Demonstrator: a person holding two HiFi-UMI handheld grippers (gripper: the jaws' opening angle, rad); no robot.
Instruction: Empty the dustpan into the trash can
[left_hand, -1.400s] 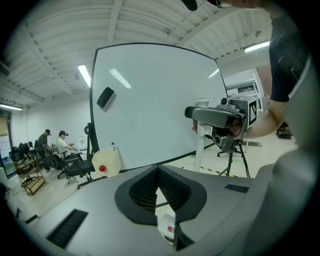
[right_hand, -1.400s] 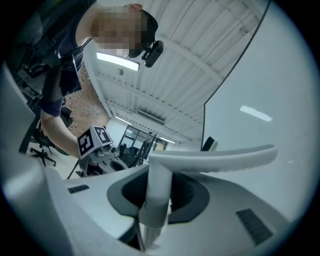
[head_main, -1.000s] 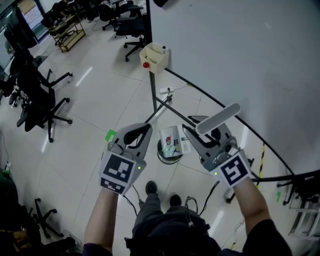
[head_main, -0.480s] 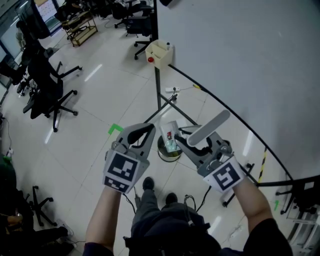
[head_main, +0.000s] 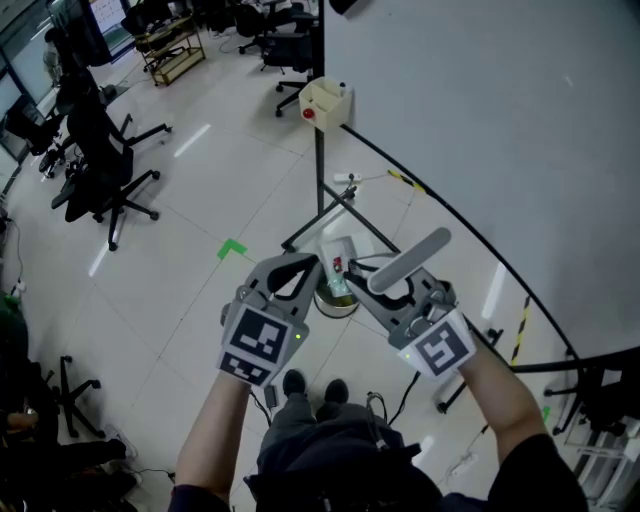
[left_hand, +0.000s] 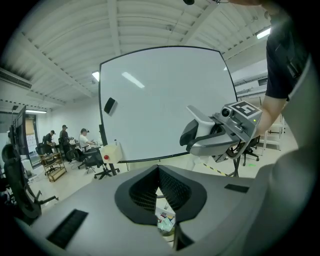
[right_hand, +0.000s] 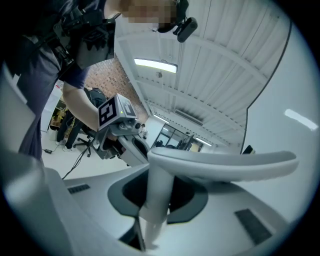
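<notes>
A small round trash can (head_main: 338, 305) with packets inside stands on the floor below both grippers; the left gripper view shows it through the jaws (left_hand: 165, 223). My right gripper (head_main: 372, 270) has a pale grey dustpan handle (head_main: 408, 260) between its jaws, and they are closing on it. In the right gripper view the handle's stem (right_hand: 159, 192) runs up between the jaws to a wide bar (right_hand: 225, 162). The pan itself is hidden. My left gripper (head_main: 313, 264) hangs just left of it over the can, shut and empty (left_hand: 159, 170).
A large whiteboard (head_main: 480, 110) on a black stand (head_main: 320, 190) rises right behind the can. A cream box (head_main: 326, 103) with a red button is mounted on the stand. Office chairs (head_main: 100, 175) stand at left, green tape (head_main: 231, 249) marks the floor, and cables (head_main: 400, 390) lie by my feet.
Both grippers have drifted slightly closer together above the trash can, and the room has shifted in view. The handle stays in the right gripper.
</notes>
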